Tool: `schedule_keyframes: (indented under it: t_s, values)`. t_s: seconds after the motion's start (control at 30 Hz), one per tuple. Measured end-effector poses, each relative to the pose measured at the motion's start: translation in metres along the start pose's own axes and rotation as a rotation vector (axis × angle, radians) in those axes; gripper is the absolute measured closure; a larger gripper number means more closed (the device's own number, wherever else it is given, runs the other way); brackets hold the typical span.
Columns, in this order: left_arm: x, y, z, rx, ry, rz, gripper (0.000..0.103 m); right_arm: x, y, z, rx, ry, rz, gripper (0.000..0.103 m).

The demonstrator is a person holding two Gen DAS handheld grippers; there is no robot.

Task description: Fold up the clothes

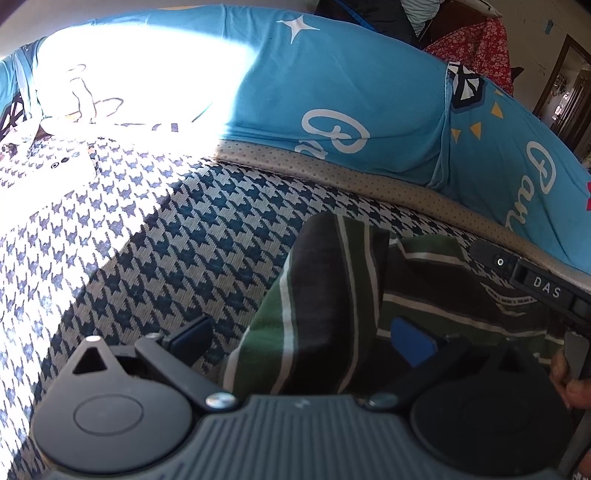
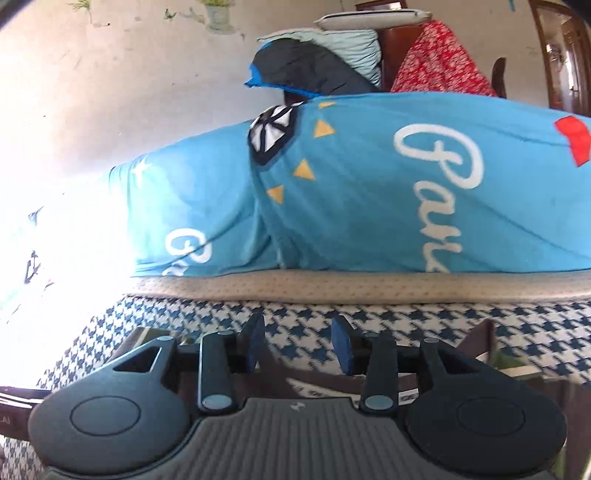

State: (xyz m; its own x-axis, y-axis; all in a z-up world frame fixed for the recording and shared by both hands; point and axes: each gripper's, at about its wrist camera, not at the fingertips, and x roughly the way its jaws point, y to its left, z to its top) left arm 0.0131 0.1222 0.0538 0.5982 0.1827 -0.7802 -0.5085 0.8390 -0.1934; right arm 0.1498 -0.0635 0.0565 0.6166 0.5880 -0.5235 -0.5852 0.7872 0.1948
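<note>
Two grippers work over a houndstooth mat (image 1: pixel 155 229), both with blue-padded fingers spread apart. From the left wrist camera, the left gripper (image 1: pixel 303 339) stands wide open astride a bunched fold of the shirt (image 1: pixel 325 295), a dark garment striped in green and white that lies crumpled on the mat at the lower right; one pad sits on bare mat, the other over the cloth, and neither pinches it. A small white band printed on the shirt carries lettering too fine to read. Beside it, a black bar (image 1: pixel 535 280) of the other tool is marked "DAS". From the right wrist camera, the right gripper (image 2: pixel 299 343) is partly open and holds nothing, with dark cloth showing below its fingers. Behind the mat runs a tan dotted edge (image 2: pixel 369 288), and above that a blue sheet (image 2: pixel 369 206) with white script reading "Pari", cut off, plus yellow triangles and a white star (image 1: pixel 297 26).
</note>
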Motion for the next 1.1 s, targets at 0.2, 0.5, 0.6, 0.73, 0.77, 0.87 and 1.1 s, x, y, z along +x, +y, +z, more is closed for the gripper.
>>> schedule_keyframes:
  t_s: [0.2, 0.5, 0.6, 0.73, 0.77, 0.87, 1.1]
  values:
    - [0.003, 0.002, 0.001, -0.013, 0.007, 0.003, 0.000, 0.017, 0.015, -0.008, -0.006, 0.032, 0.061, 0.050]
    - [0.006, 0.005, 0.003, -0.022, 0.011, 0.019, 0.000, 0.036, 0.042, -0.022, -0.136, 0.060, 0.012, 0.085]
    - [0.007, 0.008, 0.004, -0.031, 0.008, 0.031, 0.000, 0.033, 0.045, -0.020, -0.144, 0.009, -0.017, 0.097]
    - [0.008, 0.013, 0.007, -0.049, 0.009, 0.045, 0.000, 0.031, 0.054, -0.014, -0.168, -0.089, -0.067, 0.098]
    - [0.008, 0.013, 0.007, -0.054, 0.009, 0.047, 0.000, 0.032, 0.057, -0.013, -0.175, -0.110, -0.081, 0.098]
    - [0.008, 0.014, 0.008, -0.056, 0.011, 0.047, 0.000, 0.046, 0.063, -0.015, -0.195, -0.048, -0.106, 0.086]
    - [0.006, 0.014, 0.009, -0.047, 0.011, 0.053, 0.000, 0.020, 0.060, -0.008, -0.123, -0.069, -0.078, 0.043]
